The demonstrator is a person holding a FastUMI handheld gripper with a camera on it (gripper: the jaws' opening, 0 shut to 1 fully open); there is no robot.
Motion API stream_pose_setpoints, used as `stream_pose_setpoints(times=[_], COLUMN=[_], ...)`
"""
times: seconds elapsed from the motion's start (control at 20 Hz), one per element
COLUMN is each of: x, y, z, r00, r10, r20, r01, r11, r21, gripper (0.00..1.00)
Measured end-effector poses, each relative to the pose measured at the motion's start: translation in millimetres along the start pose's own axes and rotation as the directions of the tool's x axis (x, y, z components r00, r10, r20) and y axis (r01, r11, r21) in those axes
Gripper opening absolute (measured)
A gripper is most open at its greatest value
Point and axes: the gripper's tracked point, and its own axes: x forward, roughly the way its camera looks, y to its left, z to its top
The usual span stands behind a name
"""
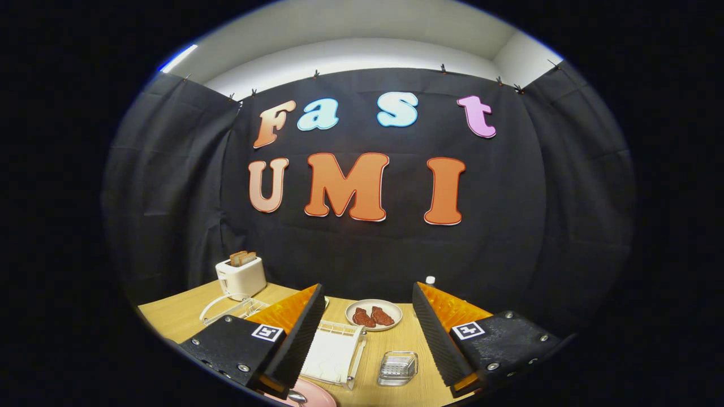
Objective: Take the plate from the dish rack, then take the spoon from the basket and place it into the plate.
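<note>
Your spoon [296,397] lies on the pink plate [317,394] just under the left finger; only its bowl shows, so you cannot tell its long axis. Your gripper [367,316] fingers stand wide apart, empty, above the white basket [334,353] and the glass dish [397,367].

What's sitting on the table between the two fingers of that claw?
In the gripper view, the open claw frames a white rack, a clear glass dish and, beyond, a plate of meat.
</note>
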Motion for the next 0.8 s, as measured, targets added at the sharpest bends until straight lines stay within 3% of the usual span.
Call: stream_pose_setpoints(times=[0.8], x=[4], y=[2], z=[24], r00=[0.994], r10=[-0.019], r20=[0.109], r01=[0.020], r11=[1.000], r21=[-0.014], gripper=[0.93])
